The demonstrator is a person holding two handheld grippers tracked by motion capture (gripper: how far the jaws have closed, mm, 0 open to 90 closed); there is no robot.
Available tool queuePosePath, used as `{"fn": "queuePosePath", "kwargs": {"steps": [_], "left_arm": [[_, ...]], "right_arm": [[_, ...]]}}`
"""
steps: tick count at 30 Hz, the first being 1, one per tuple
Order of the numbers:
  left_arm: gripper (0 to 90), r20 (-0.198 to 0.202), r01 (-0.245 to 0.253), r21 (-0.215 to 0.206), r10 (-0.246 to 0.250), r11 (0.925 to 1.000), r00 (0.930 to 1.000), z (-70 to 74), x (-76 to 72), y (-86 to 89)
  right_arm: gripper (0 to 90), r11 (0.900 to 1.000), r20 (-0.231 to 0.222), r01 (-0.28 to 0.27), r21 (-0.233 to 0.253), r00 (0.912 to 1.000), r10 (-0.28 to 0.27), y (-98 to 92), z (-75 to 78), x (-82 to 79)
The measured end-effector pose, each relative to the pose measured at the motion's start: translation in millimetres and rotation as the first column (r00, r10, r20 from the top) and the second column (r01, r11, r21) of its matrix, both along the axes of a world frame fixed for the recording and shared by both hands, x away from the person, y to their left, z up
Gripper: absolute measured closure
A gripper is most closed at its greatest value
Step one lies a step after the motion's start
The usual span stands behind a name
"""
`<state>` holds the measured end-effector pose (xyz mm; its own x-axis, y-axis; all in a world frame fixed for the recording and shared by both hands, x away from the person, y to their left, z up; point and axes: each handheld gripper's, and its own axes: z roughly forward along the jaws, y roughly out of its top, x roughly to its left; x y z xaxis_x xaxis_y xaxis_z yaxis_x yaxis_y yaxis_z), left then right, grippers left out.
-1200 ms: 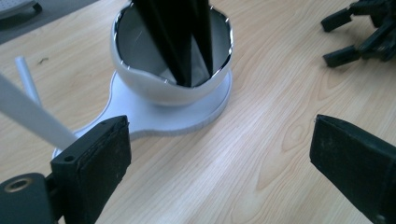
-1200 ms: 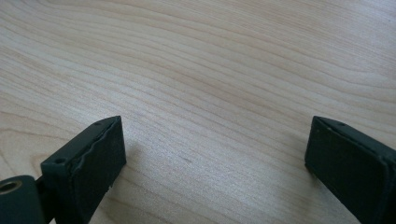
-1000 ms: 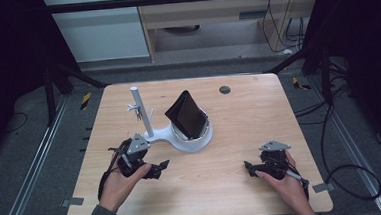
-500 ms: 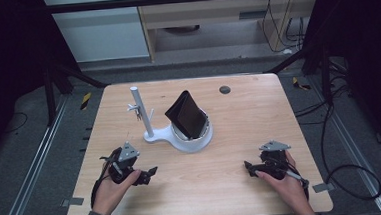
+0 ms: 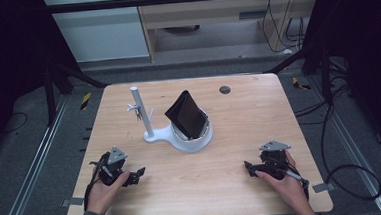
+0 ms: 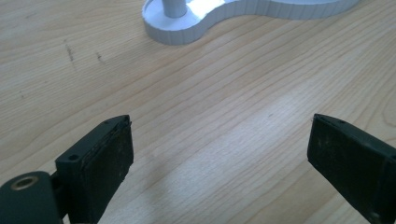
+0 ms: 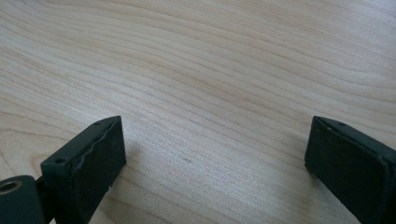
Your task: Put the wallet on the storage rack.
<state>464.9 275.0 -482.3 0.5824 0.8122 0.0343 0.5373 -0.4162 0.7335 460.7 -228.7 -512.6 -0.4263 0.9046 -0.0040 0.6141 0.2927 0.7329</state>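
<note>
A white stand (image 5: 180, 137) with an upright post (image 5: 141, 110) sits mid-table, and a black wallet-like case (image 5: 187, 115) leans in its round cup. Its base edge (image 6: 196, 28) shows at the top of the left gripper view. My left gripper (image 5: 135, 175) rests low on the table near the front left, jaws wide apart and empty (image 6: 219, 161). My right gripper (image 5: 250, 169) lies near the front right, also open over bare wood (image 7: 215, 161).
The wooden table (image 5: 244, 119) has a small dark round hole (image 5: 224, 90) near its far edge. Metal frame rails run along both sides on the floor, and cables trail at the right. Cabinets stand behind the table.
My left gripper has drawn back from beside the stand toward the front left edge of the table. The right gripper has stayed put.
</note>
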Motion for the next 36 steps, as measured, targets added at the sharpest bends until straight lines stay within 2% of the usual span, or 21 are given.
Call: {"fn": "queuePosePath", "kwargs": {"steps": [9, 17, 23, 25, 27, 36], "left_arm": [[6.8, -0.008, -0.048, -0.017, 0.048, 0.9987, 0.9988, -11.4, 6.1, 13.5], [6.6, -0.033, -0.063, -0.02, 0.063, 0.9978, 0.9975, -21.1, 10.8, 17.1], [6.1, -0.028, -0.072, -0.029, 0.071, 0.997, 0.9971, -24.7, 12.5, 18.6], [5.9, -0.021, -0.073, -0.024, 0.072, 0.9971, 0.9972, -25.5, 12.7, 18.0], [5.8, -0.017, -0.067, 0.001, 0.067, 0.9978, 0.9976, -25.6, 12.5, 16.6], [1.2, -0.03, -0.082, 0.008, 0.082, 0.9966, 0.9961, -26.0, 12.9, 15.7]], "right_arm": [[5.4, 1.0, 0.0, 0.0, 0.0, 1.0, 0.0, 0.0, 0.0, 0.0], [5.4, 1.0, 0.0, 0.0, -0.001, 1.0, 0.0, 0.0, 0.0, 0.0], [5.4, 1.0, 0.0, 0.001, -0.001, 1.0, -0.001, 0.0, 0.0, 0.0], [5.3, 1.0, 0.0, 0.001, -0.001, 1.0, -0.001, 0.0, 0.0, 0.0], [5.4, 1.0, 0.0, 0.0, 0.0, 1.0, 0.0, 0.0, 0.0, 0.0], [5.4, 1.0, 0.001, 0.0, -0.001, 1.0, 0.0, 0.0, 0.0, 0.0]]}}
